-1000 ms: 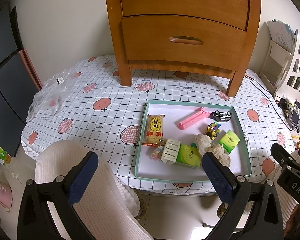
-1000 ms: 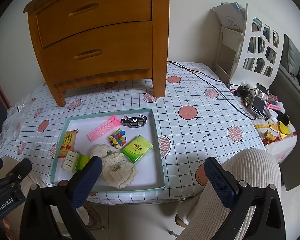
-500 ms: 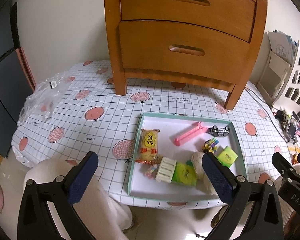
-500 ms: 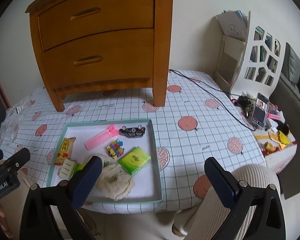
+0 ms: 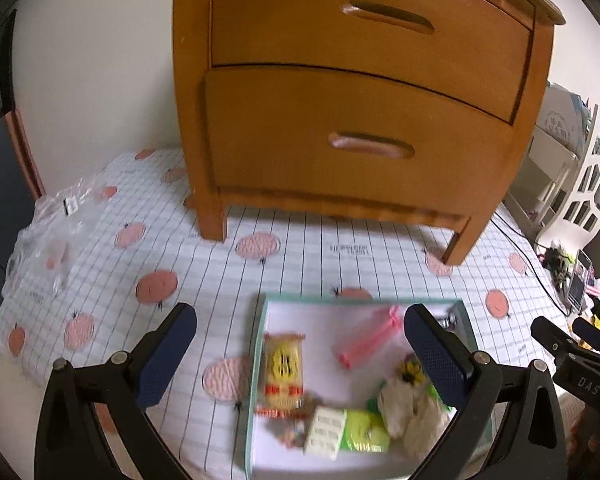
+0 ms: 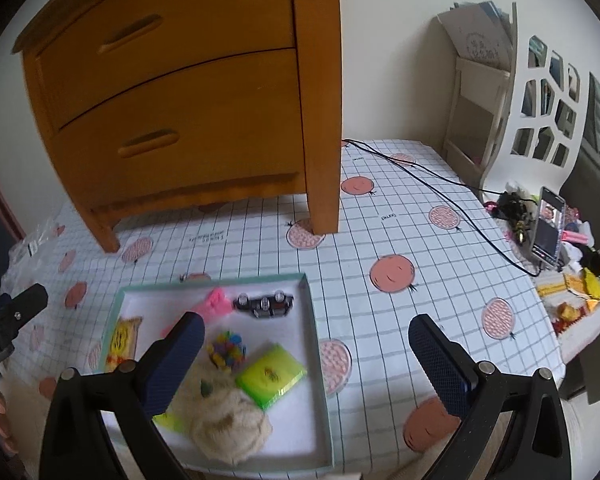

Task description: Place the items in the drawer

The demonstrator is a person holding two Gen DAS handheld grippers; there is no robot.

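Both hand-held grippers, left (image 5: 298, 350) and right (image 6: 306, 354), have moved forward and closer to the two-drawer orange wooden cabinet (image 5: 360, 92) on the tabletop (image 6: 412, 240); each gapes wide, holding nothing. Both drawers remain shut, and the items still lie in the shallow teal-rimmed white tray (image 6: 314, 332), so opening comes first.

It was a home, probably a living room. A wooden nightstand (image 5: 360, 112) stood at 12 o'clock on a table with a fruit-print cloth (image 6: 420, 240); at 2 o'clock were a white shelf (image 6: 540, 112) and a phone (image 6: 548, 224).
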